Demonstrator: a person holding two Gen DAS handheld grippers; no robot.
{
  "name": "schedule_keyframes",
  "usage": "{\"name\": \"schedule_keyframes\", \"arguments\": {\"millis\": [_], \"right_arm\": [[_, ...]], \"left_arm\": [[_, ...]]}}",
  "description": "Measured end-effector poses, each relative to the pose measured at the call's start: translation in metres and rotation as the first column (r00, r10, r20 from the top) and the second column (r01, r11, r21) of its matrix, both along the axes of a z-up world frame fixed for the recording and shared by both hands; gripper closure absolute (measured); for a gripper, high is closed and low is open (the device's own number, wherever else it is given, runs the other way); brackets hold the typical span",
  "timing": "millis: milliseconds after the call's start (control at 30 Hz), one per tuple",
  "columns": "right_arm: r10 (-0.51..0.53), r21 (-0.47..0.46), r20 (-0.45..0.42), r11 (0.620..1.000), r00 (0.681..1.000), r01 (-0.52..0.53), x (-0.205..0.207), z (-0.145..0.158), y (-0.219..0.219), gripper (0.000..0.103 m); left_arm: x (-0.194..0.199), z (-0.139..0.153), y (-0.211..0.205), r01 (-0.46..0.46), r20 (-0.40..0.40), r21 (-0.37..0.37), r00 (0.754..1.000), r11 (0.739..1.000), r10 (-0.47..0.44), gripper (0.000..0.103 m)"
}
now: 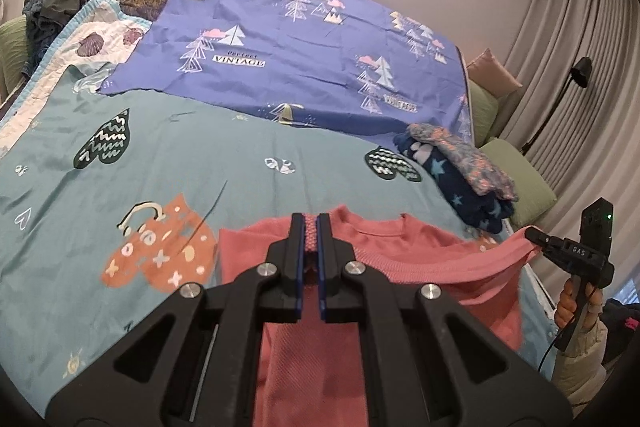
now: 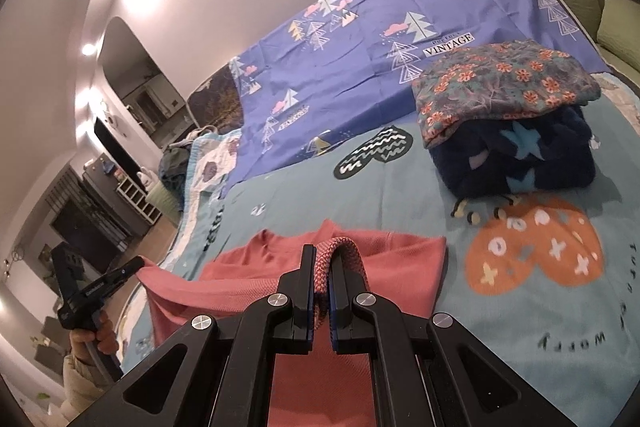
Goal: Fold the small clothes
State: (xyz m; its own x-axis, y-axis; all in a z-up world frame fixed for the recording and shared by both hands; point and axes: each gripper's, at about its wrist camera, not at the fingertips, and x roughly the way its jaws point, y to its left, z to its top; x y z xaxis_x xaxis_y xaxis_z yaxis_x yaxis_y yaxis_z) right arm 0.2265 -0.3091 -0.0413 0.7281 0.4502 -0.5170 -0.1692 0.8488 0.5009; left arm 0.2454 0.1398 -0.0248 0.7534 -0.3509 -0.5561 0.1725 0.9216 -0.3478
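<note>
A small pink knit top (image 1: 400, 259) lies on the teal bedspread (image 1: 200, 155) with its neckline toward the far side. My left gripper (image 1: 311, 223) is shut on a fold of its edge. My right gripper (image 2: 326, 259) is shut on another fold of the pink top (image 2: 392, 259). Each gripper shows in the other's view: the right one (image 1: 534, 235) pinches a stretched corner of the top at the bed's right edge, and the left one (image 2: 134, 263) holds a corner at the left. The top's lower part hangs toward me, hidden under the grippers.
A stack of folded clothes, a floral piece (image 2: 504, 83) on a navy star fleece (image 2: 520, 163), sits at the right of the bed; it also shows in the left wrist view (image 1: 472, 167). A purple tree-print sheet (image 1: 300, 39) covers the far half. Unfolded clothes (image 1: 56, 7) pile at far left.
</note>
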Motion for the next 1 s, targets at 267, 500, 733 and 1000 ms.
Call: {"name": "schedule_keyframes", "arguments": {"millis": [267, 500, 733, 1000], "right_arm": [[-0.045, -0.083, -0.097, 0.996, 0.994, 0.037, 0.062, -0.033, 0.009, 0.098], [-0.112, -0.055, -0.300, 0.993, 0.947, 0.100, 0.090, -0.081, -0.007, 0.094], [-0.171, -0.203, -0.138, 0.969, 0.976, 0.142, 0.055, -0.040, -0.030, 0.069], [0.043, -0.434, -0.179, 0.893, 0.983, -0.118, 0.043, -0.055, 0.009, 0.054]], "left_arm": [[0.066, -0.045, 0.001, -0.035, -0.082, 0.053, 0.996, 0.998, 0.039, 0.096], [0.071, -0.061, 0.030, -0.114, -0.069, 0.016, 0.991, 0.993, 0.115, 0.068], [0.045, -0.058, 0.030, 0.000, -0.029, 0.088, 1.000, 0.996, 0.002, 0.055], [0.067, -0.085, -0.008, 0.148, -0.117, 0.172, 0.985, 0.974, -0.129, 0.047]]}}
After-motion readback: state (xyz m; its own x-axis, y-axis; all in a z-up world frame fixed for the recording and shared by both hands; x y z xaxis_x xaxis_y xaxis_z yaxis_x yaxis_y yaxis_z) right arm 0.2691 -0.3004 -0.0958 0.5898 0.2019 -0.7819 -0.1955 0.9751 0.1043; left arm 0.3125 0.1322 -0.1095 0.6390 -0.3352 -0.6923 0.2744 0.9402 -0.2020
